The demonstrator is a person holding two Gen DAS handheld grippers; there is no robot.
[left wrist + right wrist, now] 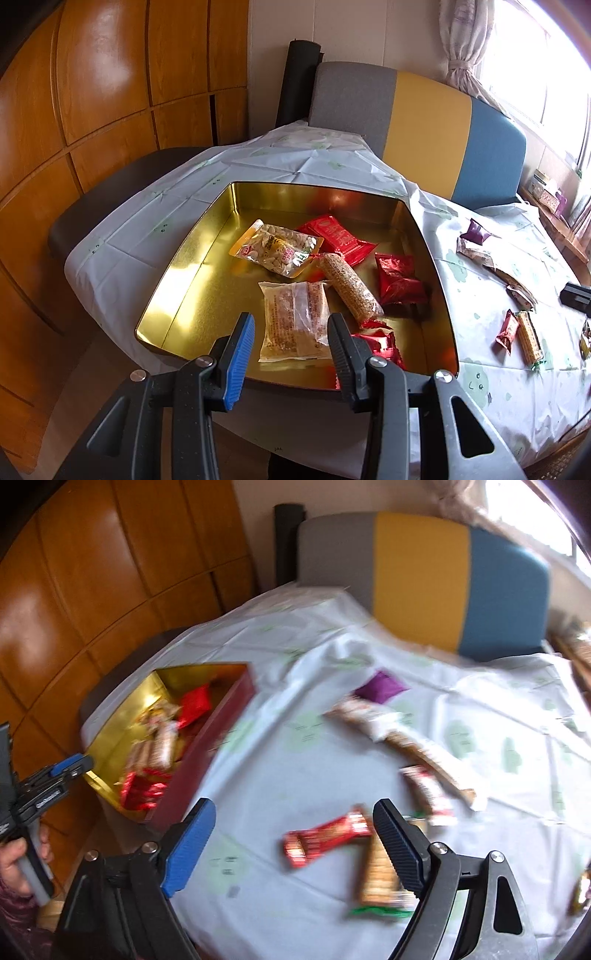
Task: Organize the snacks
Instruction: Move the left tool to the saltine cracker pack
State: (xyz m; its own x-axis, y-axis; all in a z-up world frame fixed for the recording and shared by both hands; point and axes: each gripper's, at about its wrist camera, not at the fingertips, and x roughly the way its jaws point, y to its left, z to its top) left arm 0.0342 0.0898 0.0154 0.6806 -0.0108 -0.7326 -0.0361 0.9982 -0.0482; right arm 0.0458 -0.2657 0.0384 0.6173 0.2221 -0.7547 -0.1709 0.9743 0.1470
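A gold-lined tin (pixel 177 258) sits on the white tablecloth and holds a bag of nuts (pixel 277 251), a cereal roll (pixel 351 291), a pale packet (pixel 295 321) and several red packets. My left gripper (pixel 291 347) hovers open over the tin's near edge, above the pale packet and gripping nothing. In the blurred right wrist view my right gripper (pixel 295 830) stands wide open over the cloth. A red bar (pixel 325 836) lies on the table between its fingers, untouched, beside a golden bar (pixel 376 878). The tin (pixel 207 746) and the left gripper (pixel 66 768) are at its left.
More snacks lie loose on the cloth: a purple packet (pixel 380 688), long brown bars (pixel 424 753) and a red-and-white bar (pixel 428 794). A grey, yellow and blue chair back (pixel 432 122) stands behind the table. Wooden cabinets (pixel 92 92) fill the left. A hand (pixel 22 856) holds the left gripper's handle.
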